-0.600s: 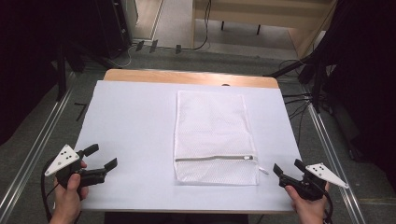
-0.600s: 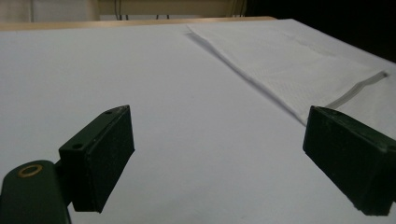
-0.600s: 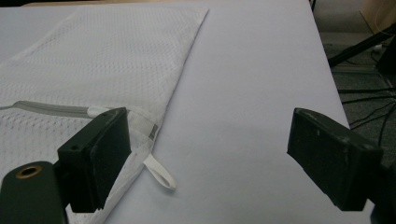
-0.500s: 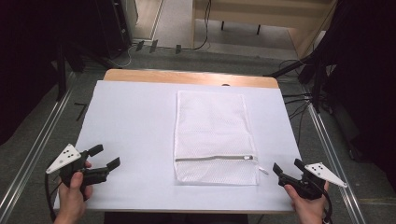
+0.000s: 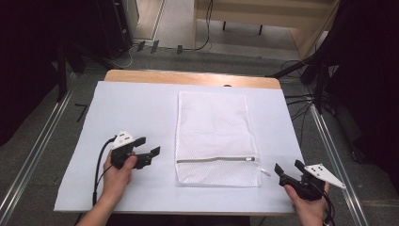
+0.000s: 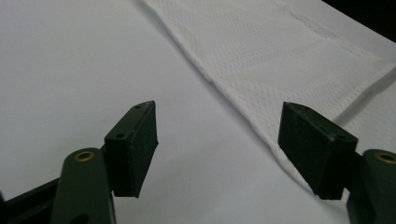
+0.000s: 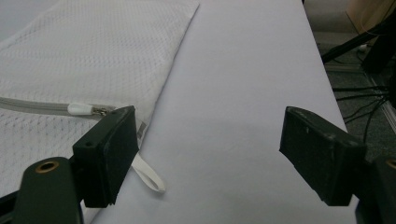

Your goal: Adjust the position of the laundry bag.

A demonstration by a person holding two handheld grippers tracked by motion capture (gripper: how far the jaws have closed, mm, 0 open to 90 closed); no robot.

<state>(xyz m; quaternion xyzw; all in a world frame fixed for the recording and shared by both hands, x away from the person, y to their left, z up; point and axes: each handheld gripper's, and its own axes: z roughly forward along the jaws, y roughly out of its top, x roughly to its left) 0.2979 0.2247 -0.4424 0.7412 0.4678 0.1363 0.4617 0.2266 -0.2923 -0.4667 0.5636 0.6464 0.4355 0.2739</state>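
Both my grippers gape empty: left gripper (image 5: 147, 147) just left of the mesh bag (image 5: 214, 127), right gripper (image 5: 288, 167) near its zipper end (image 5: 251, 158).

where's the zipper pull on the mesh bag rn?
High view: the zipper pull is at the right end of the zipper, near the mesh bag's near right corner, just left of the open right gripper.

High view: fixed overhead, facing forward and down across the whole table (image 5: 141, 108). Left gripper view: low and close, looking along its jaws at the mesh bag (image 6: 280, 51). Right gripper view: likewise close, sharing the bag's zipper (image 7: 37, 106) corner.
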